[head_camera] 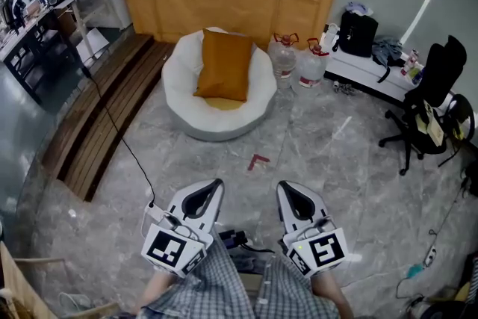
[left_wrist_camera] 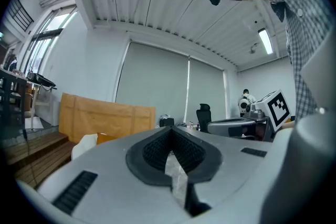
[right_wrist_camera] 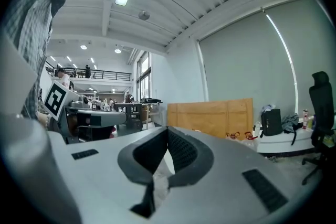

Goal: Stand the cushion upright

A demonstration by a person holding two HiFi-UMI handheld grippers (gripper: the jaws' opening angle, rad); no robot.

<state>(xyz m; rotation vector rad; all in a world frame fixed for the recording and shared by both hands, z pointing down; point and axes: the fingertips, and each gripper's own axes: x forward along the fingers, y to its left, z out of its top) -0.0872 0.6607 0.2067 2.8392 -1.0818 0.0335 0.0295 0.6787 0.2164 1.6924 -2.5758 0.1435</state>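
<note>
We saw the orange cushion [head_camera: 224, 65] whole only from the head view; left gripper [head_camera: 215, 183] and right gripper [head_camera: 284, 187] (jaws together, empty) were well apart from it.

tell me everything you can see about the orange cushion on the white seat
The orange cushion is a plump rectangle in plain mustard-orange fabric, with no pattern visible. It sits in the hollow of the round white beanbag seat, its long side running up toward the seat's rear rim. It seems to lean back against that rim rather than stand straight. Its lower edge rests on a yellow pad in the seat. Nothing else touches it.
</note>
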